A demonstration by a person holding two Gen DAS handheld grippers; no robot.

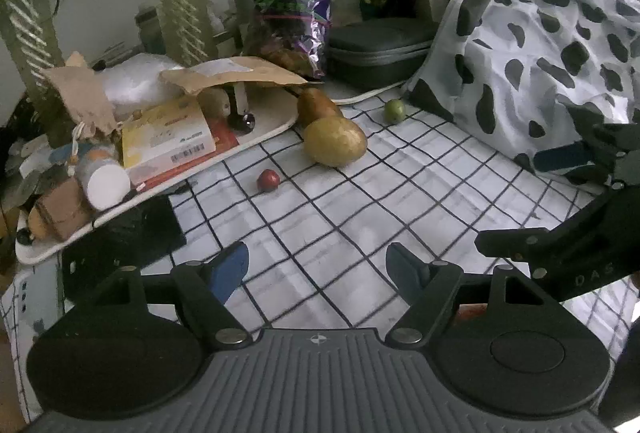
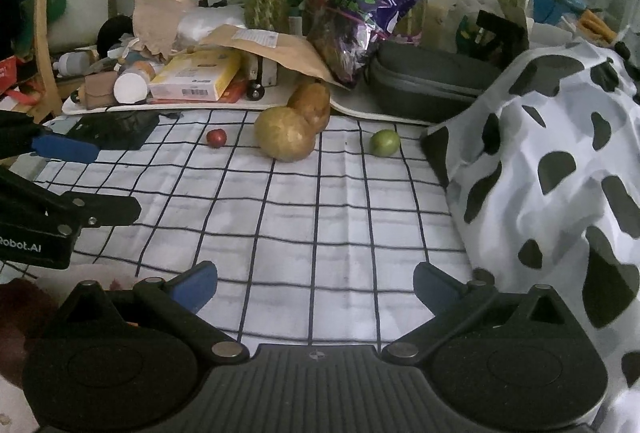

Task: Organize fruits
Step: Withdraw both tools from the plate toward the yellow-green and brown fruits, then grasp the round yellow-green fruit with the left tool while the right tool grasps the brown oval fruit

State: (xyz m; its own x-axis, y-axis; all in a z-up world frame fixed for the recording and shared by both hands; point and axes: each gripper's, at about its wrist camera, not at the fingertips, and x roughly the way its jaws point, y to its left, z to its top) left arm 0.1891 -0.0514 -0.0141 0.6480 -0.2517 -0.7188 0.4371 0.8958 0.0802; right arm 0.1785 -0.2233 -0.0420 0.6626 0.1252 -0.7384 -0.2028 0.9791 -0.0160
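Note:
Fruits lie at the far side of a grid-patterned cloth. A large yellow-brown round fruit touches a brown pear behind it. A small red fruit lies to their left, a small green fruit to their right. My left gripper is open and empty over the near cloth. My right gripper is open and empty too, well short of the fruits. Each gripper shows at the edge of the other's view.
A white tray of boxes, bottles and paper lines the back left. A purple foil bag, a dark zip case and plants stand behind. A cow-print cloth heaps up on the right. A pale dish edge shows at near left.

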